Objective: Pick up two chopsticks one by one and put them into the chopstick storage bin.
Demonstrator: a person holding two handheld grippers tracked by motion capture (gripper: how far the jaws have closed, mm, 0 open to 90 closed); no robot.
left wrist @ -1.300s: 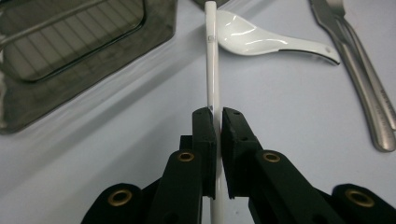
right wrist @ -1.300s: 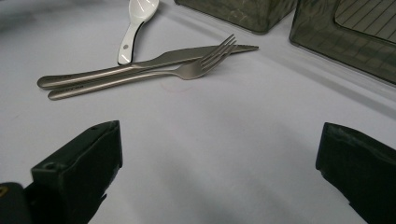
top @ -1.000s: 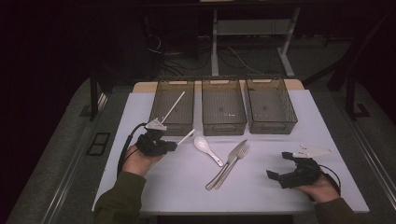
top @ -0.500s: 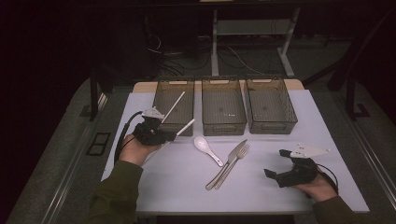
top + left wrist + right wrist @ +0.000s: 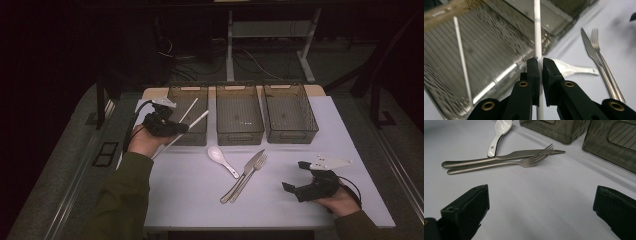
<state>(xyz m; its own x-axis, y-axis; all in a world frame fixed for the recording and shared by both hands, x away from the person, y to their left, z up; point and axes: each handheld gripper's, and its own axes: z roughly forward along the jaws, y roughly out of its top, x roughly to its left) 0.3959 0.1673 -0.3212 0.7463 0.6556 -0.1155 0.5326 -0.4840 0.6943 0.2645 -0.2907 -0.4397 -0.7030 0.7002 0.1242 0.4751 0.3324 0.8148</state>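
Note:
My left gripper [image 5: 176, 129] is shut on a white chopstick [image 5: 192, 125], held off the table at the front of the left bin [image 5: 175, 95]. In the left gripper view the jaws [image 5: 541, 63] pinch the chopstick [image 5: 537, 35], which points out over the bin's near wall. A second white chopstick [image 5: 188, 109] leans inside that bin [image 5: 499, 42]. My right gripper [image 5: 296, 186] rests low at the front right, its jaws [image 5: 541, 212] wide open over bare table.
A middle bin [image 5: 220, 112] and a right bin [image 5: 314, 117] stand beside the left one. In front of them a white spoon [image 5: 222, 158], a knife [image 5: 248, 172] and a fork [image 5: 252, 175] lie mid-table. The white mat [image 5: 200, 200] ends near my forearms.
My left hand has lifted the chopstick and carried it away from me, up to the left bin. The right hand has stayed put.

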